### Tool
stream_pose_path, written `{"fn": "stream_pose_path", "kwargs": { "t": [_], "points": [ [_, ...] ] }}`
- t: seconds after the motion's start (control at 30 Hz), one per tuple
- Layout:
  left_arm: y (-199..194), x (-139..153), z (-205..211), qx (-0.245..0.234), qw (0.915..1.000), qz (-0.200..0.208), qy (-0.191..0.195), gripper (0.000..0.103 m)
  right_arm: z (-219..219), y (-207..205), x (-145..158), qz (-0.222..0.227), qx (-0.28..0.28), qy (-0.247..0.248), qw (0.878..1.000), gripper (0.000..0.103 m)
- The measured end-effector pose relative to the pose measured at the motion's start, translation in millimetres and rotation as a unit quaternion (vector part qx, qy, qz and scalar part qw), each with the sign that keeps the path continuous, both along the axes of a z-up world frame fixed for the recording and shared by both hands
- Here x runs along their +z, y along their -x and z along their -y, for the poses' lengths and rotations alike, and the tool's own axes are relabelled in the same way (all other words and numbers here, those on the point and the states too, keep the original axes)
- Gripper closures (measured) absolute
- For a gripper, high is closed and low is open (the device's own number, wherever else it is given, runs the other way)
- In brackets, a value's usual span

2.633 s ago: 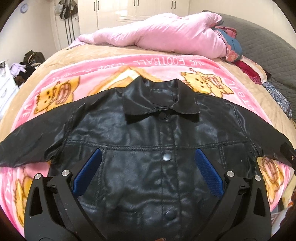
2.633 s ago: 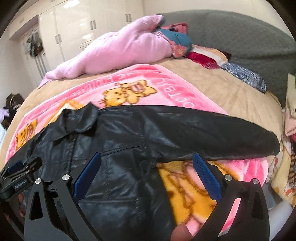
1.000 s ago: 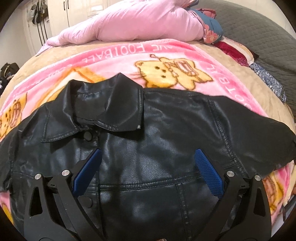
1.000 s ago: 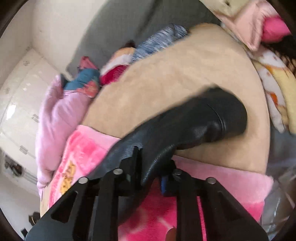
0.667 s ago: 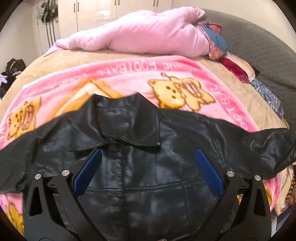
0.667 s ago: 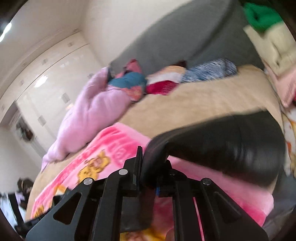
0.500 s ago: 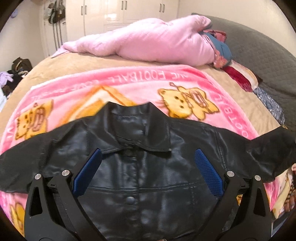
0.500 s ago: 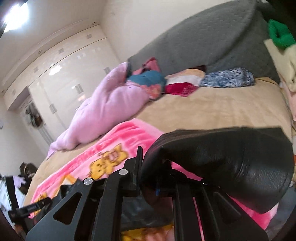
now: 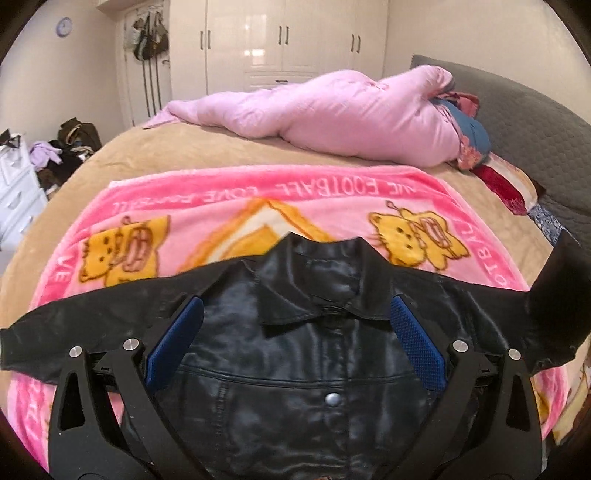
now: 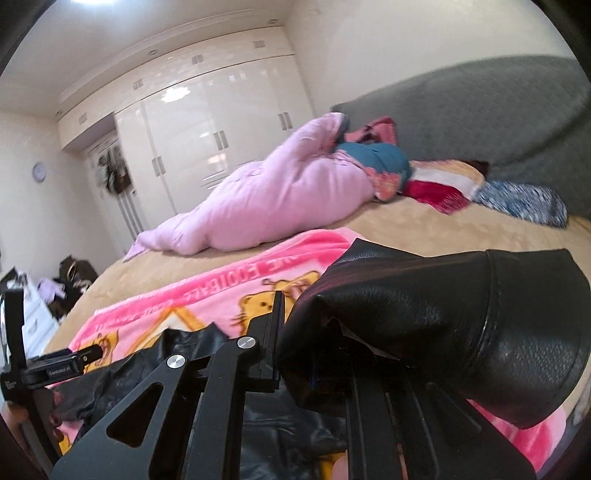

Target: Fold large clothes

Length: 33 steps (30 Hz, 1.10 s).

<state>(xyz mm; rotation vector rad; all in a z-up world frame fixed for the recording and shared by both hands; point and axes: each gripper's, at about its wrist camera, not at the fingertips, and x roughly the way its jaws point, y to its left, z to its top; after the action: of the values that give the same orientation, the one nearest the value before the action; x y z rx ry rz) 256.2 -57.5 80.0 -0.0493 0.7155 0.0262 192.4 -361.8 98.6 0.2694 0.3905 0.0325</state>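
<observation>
Right gripper nearest the lens in the right wrist view: jaws pinched almost together on a sleeve of the black leather jacket, the cuff end bulging out to the right of the fingers and lifted off the bedding. Left gripper spread wide, blue pads well apart, nothing between them; it hangs over the jacket's chest, pointing down at an angle. Jacket lies front up on the pink cartoon blanket, snaps closed, collar pointing away from the camera, one silver snap showing below the yoke seam. In the left wrist view the sleeve on the left runs out flat across the blanket; the one on the right rises at the frame edge into a raised black flap. In the right wrist view the left gripper's body also shows at the far left edge, a fingertip of the person at its base. Blanket carries yellow cat figures and mirrored lettering, spread on a tan bedcover. Past the blanket, a rolled pale-pink quilt lies across the bed, with a teal and floral bundle, a red striped cloth and a blue patterned cloth beside it toward the grey padded headboard. Farthest: white glossy wardrobe doors, bags hanging on the wall, a small round clock, clutter on the floor at left.
</observation>
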Motion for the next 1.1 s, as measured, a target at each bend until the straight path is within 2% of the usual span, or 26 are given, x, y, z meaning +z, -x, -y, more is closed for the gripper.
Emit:
{"fn": "stream_pose_path", "kwargs": {
  "t": [0.3, 0.6, 0.8, 0.97, 1.07, 1.1],
  "points": [
    [10.3, 2.8, -40.9, 0.022, 0.9996, 0.015, -0.002, 0.009, -74.0, -18.3, 11.0, -0.002, 0.068, 0.053, 0.996, 0.093],
    [17.7, 0.2, -74.6, 0.040, 0.9990, 0.017, 0.004, 0.009, -150.7, -32.4, -1.2, -0.014, 0.135, 0.101, 0.986, 0.092],
    [21.5, -3.7, -97.1, 0.054, 0.9984, 0.015, 0.011, 0.009, -205.2, -37.5, -23.1, -0.035, 0.188, 0.135, 0.972, 0.092],
    [21.4, -11.1, -116.8, 0.067, 0.9975, 0.007, 0.022, 0.009, -247.0, -41.8, -54.8, -0.073, 0.221, 0.164, 0.959, 0.091],
    [19.1, -19.8, -131.9, 0.075, 0.9960, -0.005, 0.048, 0.009, -264.6, -43.3, -78.3, -0.103, 0.233, 0.170, 0.952, 0.091],
    [18.7, -22.8, -135.3, 0.074, 0.9956, -0.010, 0.058, 0.009, -268.7, -44.2, -84.8, -0.111, 0.236, 0.172, 0.950, 0.088]
  ]
}}
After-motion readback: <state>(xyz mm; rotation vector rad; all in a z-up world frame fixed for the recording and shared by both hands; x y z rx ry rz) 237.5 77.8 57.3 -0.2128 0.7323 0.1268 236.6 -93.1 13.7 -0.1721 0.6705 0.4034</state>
